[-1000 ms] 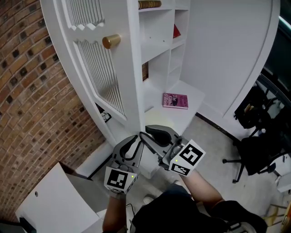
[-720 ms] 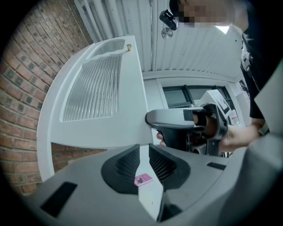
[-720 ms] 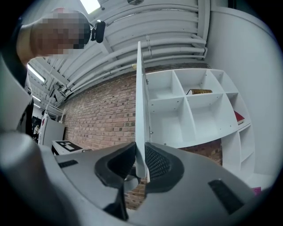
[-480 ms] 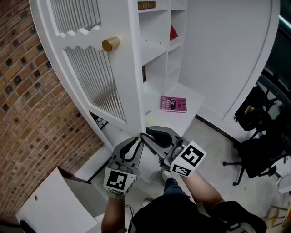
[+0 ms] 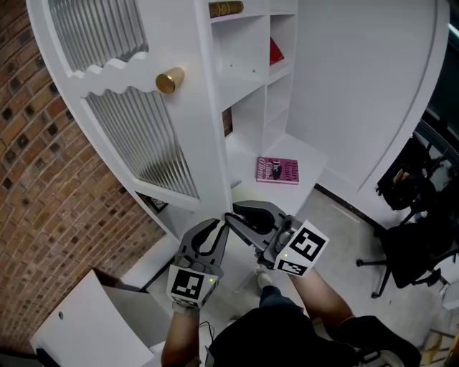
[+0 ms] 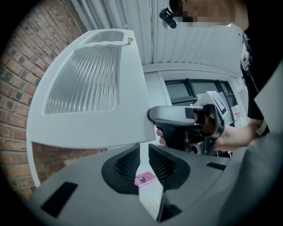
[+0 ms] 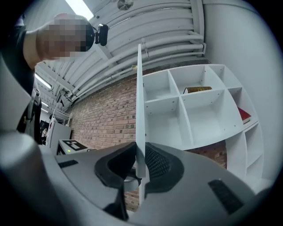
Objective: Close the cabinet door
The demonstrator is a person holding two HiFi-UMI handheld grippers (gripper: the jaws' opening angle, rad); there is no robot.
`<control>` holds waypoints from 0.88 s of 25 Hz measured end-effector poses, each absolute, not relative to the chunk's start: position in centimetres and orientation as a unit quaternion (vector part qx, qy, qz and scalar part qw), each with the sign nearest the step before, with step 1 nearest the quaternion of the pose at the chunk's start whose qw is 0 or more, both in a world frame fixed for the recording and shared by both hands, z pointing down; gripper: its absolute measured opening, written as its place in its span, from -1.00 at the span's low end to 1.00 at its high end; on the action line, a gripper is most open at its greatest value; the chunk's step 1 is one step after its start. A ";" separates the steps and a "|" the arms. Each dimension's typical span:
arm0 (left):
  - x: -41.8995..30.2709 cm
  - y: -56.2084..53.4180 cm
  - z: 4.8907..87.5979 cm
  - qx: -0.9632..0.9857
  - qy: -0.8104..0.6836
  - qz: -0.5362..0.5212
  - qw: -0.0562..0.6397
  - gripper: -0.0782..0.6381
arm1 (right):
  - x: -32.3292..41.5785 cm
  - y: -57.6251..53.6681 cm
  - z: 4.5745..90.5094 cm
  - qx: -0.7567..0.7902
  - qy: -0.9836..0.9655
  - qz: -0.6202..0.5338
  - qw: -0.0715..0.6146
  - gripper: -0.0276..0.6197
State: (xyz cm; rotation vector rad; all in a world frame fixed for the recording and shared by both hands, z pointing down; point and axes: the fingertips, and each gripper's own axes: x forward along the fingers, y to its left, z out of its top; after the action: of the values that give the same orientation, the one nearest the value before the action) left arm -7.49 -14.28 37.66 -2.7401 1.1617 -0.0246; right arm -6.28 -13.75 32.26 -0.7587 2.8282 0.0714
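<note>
The white cabinet door (image 5: 154, 107), with ribbed glass and a gold knob (image 5: 170, 80), stands open on the left of the cabinet (image 5: 251, 86). My right gripper (image 5: 240, 215) is at the door's lower corner. In the right gripper view the door (image 7: 139, 110) runs edge-on between the jaws, and my right gripper (image 7: 140, 165) is shut on it. My left gripper (image 5: 212, 231) sits just below the door's bottom edge (image 6: 88, 143). Its jaws stand a narrow gap apart, and a pink book (image 6: 145, 178) shows through my left gripper (image 6: 144, 165).
The pink book (image 5: 277, 171) lies on the cabinet's bottom shelf. A brown book (image 5: 226, 8) and a red one (image 5: 277, 50) are on higher shelves. A brick wall (image 5: 50, 215) is at the left, a white box (image 5: 86, 322) stands low left, and black chairs (image 5: 416, 236) at the right.
The door has swung a little, so more of its ribbed face shows and the knob sits lower. Both grippers keep their place at the door's lower corner.
</note>
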 end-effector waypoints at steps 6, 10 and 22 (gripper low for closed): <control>-6.5 -16.1 36.8 -0.916 0.393 -0.001 0.087 -0.60 | -4.9 -16.5 32.1 -0.258 0.959 0.017 0.113 -0.69; -6.5 -17.5 36.5 -0.910 0.406 -0.008 0.082 -0.60 | -4.3 -18.4 32.0 -0.254 0.960 0.015 0.118 -0.68; -6.2 -22.3 36.3 -0.898 0.430 -0.013 0.087 -0.60 | -3.2 -23.5 31.9 -0.227 0.965 0.008 0.129 -0.66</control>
State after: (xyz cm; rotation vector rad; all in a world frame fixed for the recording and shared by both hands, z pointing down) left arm -6.24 -22.27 36.34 -2.6768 1.2819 -0.0386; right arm -3.16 -23.51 31.92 -0.6588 2.8070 0.0236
